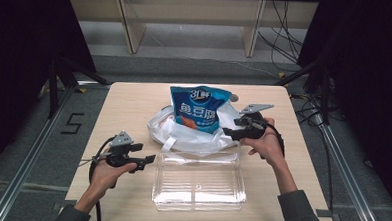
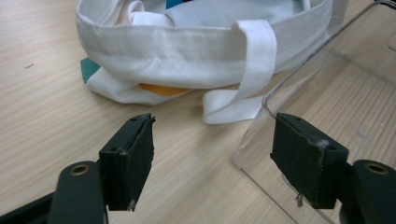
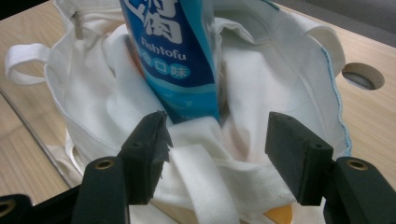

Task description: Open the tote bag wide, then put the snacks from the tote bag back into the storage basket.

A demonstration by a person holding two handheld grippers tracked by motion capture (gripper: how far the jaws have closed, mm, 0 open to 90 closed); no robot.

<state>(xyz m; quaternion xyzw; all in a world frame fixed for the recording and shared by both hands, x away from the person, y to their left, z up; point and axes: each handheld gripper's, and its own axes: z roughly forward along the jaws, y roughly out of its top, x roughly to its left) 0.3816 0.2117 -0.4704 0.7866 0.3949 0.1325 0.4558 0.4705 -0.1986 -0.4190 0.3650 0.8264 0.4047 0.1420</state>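
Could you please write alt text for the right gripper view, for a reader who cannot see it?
The right gripper holds its two black jaws open over the rim of a white cloth bag, with a bag strap lying between them. A blue fish tofu packet stands upright inside the bag, which rests on a wooden table.

Beyond the right gripper (image 1: pixel 231 132): one white tote bag (image 1: pixel 193 135), with one blue snack packet (image 1: pixel 196 108) standing inside. Beside the left gripper (image 1: pixel 149 161): one clear plastic box (image 1: pixel 199 181). Two grippers in all.
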